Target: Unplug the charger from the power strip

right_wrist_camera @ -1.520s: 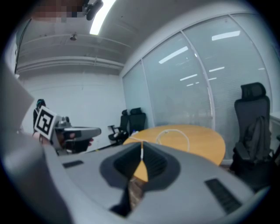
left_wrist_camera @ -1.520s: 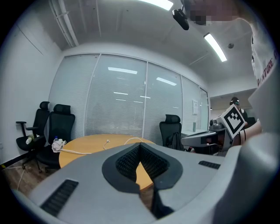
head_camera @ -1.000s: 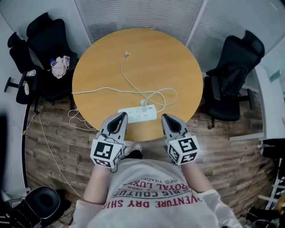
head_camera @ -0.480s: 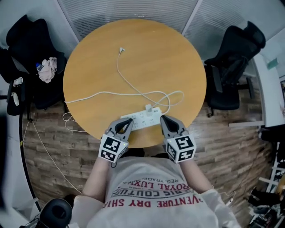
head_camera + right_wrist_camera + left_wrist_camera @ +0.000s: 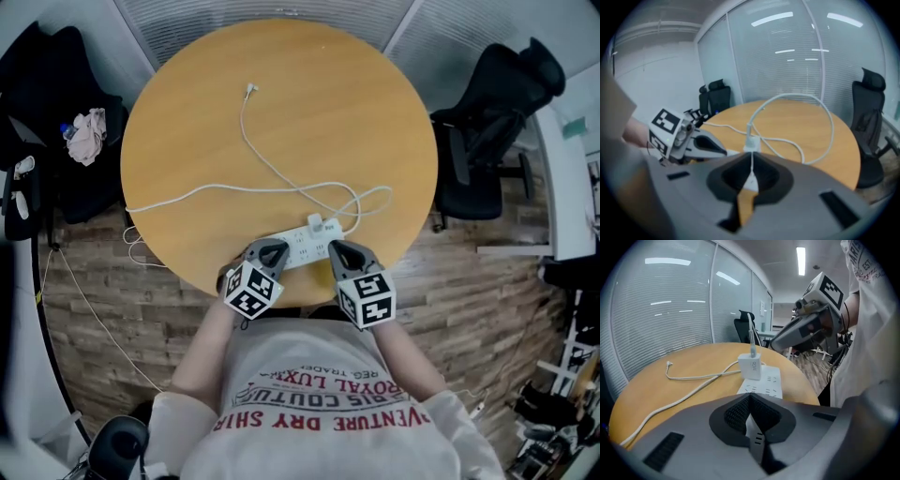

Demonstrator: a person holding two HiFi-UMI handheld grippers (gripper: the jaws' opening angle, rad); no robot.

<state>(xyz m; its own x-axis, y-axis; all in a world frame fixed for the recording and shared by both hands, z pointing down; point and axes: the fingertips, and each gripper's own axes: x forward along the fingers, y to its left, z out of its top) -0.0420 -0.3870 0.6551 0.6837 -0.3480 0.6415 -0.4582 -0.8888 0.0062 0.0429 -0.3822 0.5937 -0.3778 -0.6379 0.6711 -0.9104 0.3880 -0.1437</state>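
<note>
The round table (image 5: 187, 112) has a smooth wood-look top with a soft satin sheen. On it, the power strip (image 5: 302, 247) and the charger (image 5: 316, 225) are smooth white plastic, the charger faintly glossy, and the cable (image 5: 244, 127) looks like matt white rubber. The left gripper (image 5: 269, 251) and right gripper (image 5: 342, 251) have matt grey plastic shells, and the left one's pads (image 5: 737, 411) are black with a fine mesh texture. The floor (image 5: 112, 309) is grainy wood planking. The shirt (image 5: 319, 412) is soft printed cloth.
</note>
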